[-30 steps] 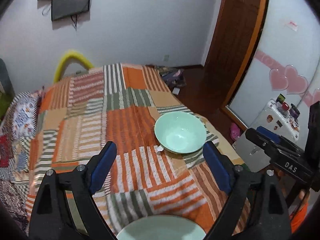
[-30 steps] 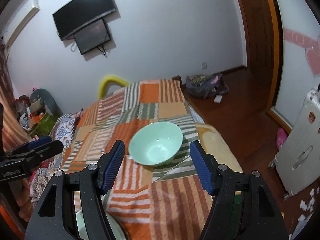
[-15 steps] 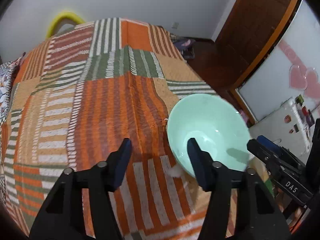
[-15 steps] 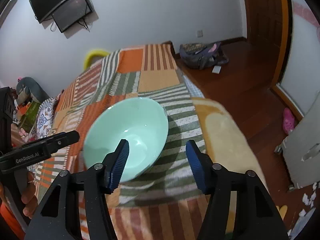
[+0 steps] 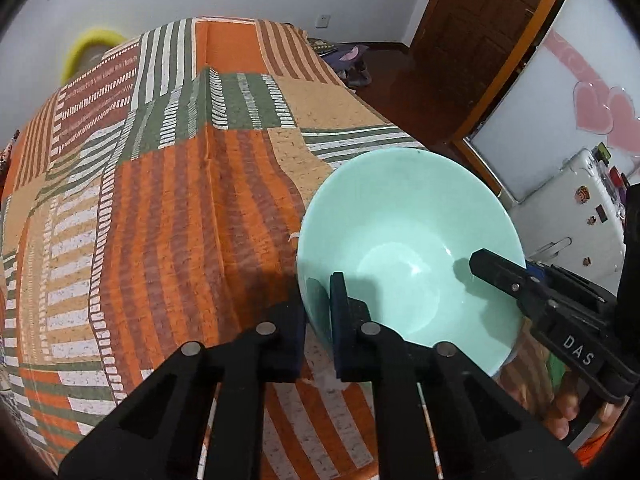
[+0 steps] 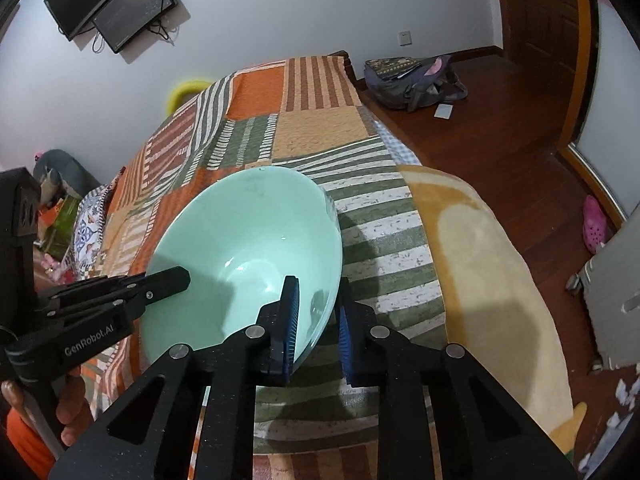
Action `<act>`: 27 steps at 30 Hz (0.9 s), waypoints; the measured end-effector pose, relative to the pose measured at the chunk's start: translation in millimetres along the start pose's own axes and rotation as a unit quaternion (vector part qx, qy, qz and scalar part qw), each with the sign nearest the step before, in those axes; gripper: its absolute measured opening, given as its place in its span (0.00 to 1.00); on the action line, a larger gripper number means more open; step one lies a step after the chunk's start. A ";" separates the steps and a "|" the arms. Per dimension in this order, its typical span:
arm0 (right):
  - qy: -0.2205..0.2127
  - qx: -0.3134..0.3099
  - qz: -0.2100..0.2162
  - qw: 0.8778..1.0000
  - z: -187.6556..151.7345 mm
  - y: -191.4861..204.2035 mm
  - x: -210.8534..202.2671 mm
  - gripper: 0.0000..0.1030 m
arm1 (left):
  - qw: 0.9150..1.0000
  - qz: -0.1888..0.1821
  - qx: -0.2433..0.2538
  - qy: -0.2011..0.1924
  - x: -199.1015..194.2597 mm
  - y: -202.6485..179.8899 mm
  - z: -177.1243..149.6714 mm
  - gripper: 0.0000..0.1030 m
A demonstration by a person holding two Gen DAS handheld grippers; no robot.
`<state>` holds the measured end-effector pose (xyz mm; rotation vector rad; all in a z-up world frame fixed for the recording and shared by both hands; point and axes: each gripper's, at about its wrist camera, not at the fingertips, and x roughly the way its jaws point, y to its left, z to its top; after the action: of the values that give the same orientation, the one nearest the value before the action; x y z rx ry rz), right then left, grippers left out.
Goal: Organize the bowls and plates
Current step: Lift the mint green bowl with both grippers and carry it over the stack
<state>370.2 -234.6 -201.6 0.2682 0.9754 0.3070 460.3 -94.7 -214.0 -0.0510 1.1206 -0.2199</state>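
gripping bowl (image 5: 404, 216) rim: left gripper (image 5: 320, 316), right gripper (image 6: 316, 312).

The left gripper (image 5: 318, 320) pinches the mint-green bowl (image 5: 404, 256) at its seven o'clock rim; the right gripper (image 5: 486, 264) grips it at four o'clock, over the striped patchwork bedspread (image 5: 160, 208).

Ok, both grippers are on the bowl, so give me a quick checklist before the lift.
1. Left gripper clamped on bowl rim, one finger inside, one outside: ok.
2. Right gripper clamped on opposite rim: ok.
3. Bowl empty: ok.
4. Bowl level: not ok, it looks tilted in the right wrist view.
5. Bowl clear of the bedspread: cannot tell.
6. Where the bowl goes next: cannot tell, no plate in view.
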 end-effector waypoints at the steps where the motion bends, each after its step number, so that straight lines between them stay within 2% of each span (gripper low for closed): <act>1: 0.000 0.003 0.003 1.000 -1.4 -0.8 -4.6 0.15 | 1.000 -0.001 0.000 0.001 -1.7 -0.4 -1.5 0.10; 5: -0.001 -0.002 0.003 1.000 -4.5 5.0 -14.4 0.15 | 1.000 0.005 0.006 -0.002 -17.3 -5.6 -10.4 0.10; 14: -0.021 -0.038 0.004 0.999 -17.2 37.2 -56.5 0.15 | 0.999 0.010 0.011 -0.035 -83.4 -13.4 -42.3 0.10; 27: -0.065 -0.082 0.010 0.994 -50.8 92.4 -112.2 0.15 | 0.995 0.027 0.012 -0.093 -189.1 -11.9 -112.2 0.10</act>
<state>256.3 -186.7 -109.7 0.1469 0.8140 0.3820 279.2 -60.5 -93.5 -0.0188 0.9333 -0.1759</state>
